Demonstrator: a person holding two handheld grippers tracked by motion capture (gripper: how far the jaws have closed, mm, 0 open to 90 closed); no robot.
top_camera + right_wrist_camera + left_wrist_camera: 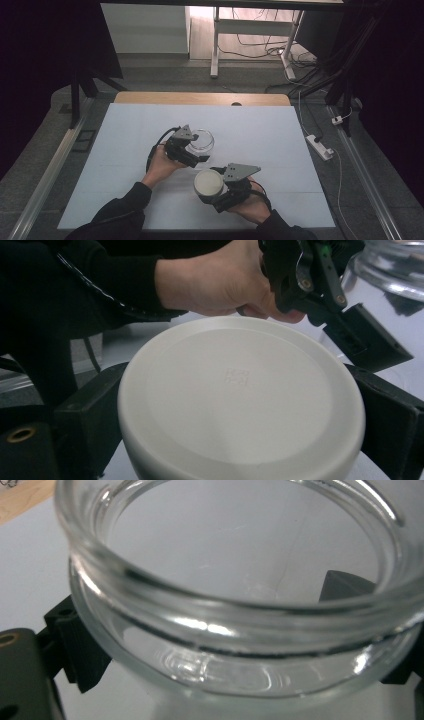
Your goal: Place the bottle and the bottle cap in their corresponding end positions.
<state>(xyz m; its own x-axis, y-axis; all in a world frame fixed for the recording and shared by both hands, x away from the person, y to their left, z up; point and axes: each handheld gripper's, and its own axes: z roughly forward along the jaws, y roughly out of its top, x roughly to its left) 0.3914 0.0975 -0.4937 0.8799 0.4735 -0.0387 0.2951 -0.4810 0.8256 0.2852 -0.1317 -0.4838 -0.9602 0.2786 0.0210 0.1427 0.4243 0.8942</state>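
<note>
A pale blue table [125, 150] is seen over grey floor. Near its middle, a clear glass jar [202, 140] is gripped by the left gripper [196, 155]; just right, a white lid [208, 183] is clamped in the right gripper [214, 192].

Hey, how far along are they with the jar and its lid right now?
Done: both pieces are gripped. The left gripper clamps the open, seemingly empty glass jar standing on the table; the right gripper clamps the white lid.

In hand: the lid is held apart from the jar, on the person's side.

Left: whether it is going on or has come off cannot be told; if going on, it isn't over the mouth yet.
</note>
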